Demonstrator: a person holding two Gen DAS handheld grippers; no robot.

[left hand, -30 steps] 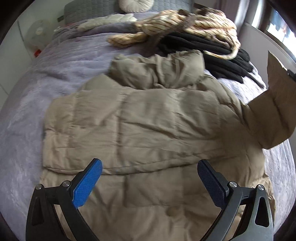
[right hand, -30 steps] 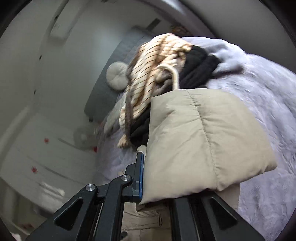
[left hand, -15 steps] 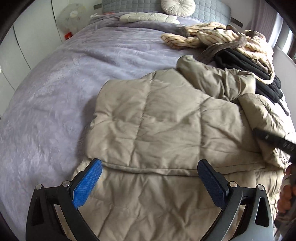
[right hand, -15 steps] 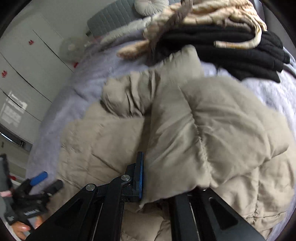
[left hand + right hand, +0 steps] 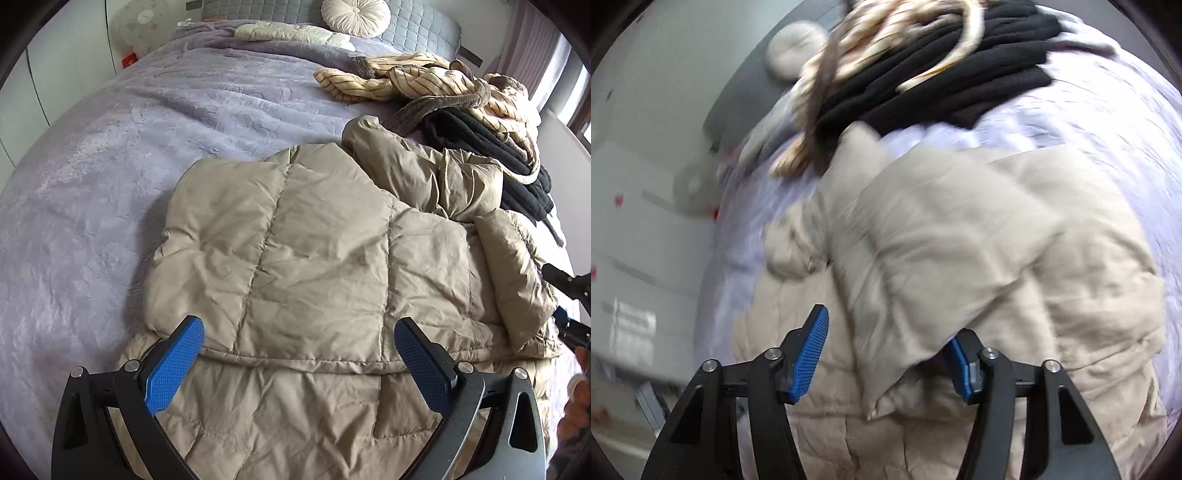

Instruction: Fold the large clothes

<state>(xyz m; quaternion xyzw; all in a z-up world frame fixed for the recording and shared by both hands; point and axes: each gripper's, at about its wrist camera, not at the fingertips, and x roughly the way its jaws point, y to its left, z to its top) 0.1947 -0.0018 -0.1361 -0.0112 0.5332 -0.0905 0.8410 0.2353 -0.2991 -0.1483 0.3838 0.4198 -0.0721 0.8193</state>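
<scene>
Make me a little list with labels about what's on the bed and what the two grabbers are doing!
main thing: beige puffer jacket, partly folded
lying on: purple blanket
other clothes: striped garment over black garment
cushion: round pillow by headboard
left gripper: open, above jacket
right gripper: open, sleeve lying between the fingers

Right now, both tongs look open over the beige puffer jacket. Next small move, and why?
Probably draw the right tongs back clear of the sleeve: their jaws are apart and the sleeve already lies across the puffer jacket. The left tongs hover open near the folded hem, so that fold looks laid.
</scene>
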